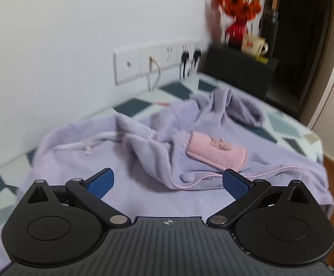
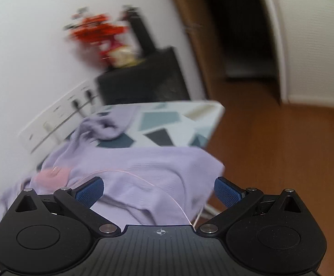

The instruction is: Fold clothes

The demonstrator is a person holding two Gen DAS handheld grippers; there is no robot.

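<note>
A lilac hooded garment (image 1: pixel 144 151) lies rumpled on a table with a geometric-patterned cloth (image 1: pixel 141 105). A pink pocket patch (image 1: pixel 215 151) shows near its middle, and a pale drawstring (image 1: pixel 86 146) lies to the left. My left gripper (image 1: pixel 168 184) hangs over the near part of the garment, jaws wide, blue pads (image 1: pixel 101 182) apart with nothing gripped. In the right wrist view the same garment (image 2: pixel 148 168) drapes over the table's right edge. My right gripper (image 2: pixel 159 189) stands open above it, holding nothing; the pink patch (image 2: pixel 52 176) sits by its left pad.
A white socket strip with plugged cables (image 1: pixel 157 61) runs along the wall behind the table. A black cabinet (image 1: pixel 240 69) at the far end carries a red vase of orange flowers (image 1: pixel 236 7), a mug (image 1: pixel 254 44) and a dark bottle (image 1: pixel 268 23). Wooden floor (image 2: pixel 281 149) lies right of the table.
</note>
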